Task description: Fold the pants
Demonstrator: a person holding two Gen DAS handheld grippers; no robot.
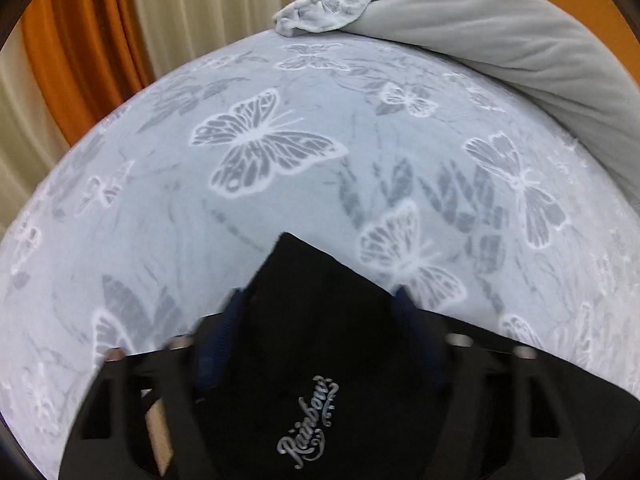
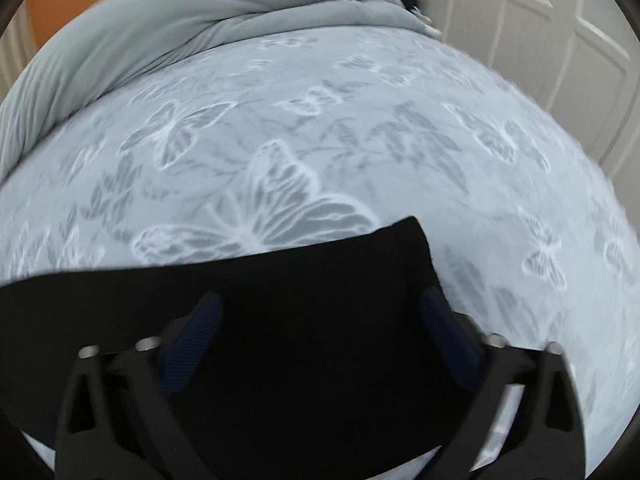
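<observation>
The black pants (image 1: 316, 320) lie on a pale blue bed sheet with white butterflies (image 1: 260, 136). In the left wrist view a corner of the pants with a silver "Rainbow" logo (image 1: 308, 424) sits between the fingers of my left gripper (image 1: 320, 300), whose jaws stand wide apart. In the right wrist view the black pants (image 2: 312, 304) spread leftward, their far corner just ahead, and lie between the fingers of my right gripper (image 2: 320, 304), also wide apart. Whether the pads touch the cloth is unclear.
A rolled grey blanket (image 1: 500, 28) lies along the far edge of the bed, with a crumpled pale cloth (image 1: 324, 4) beside it. Orange and cream curtains (image 1: 80, 40) hang at the left. A white panelled door (image 2: 540, 32) stands beyond the bed's right side.
</observation>
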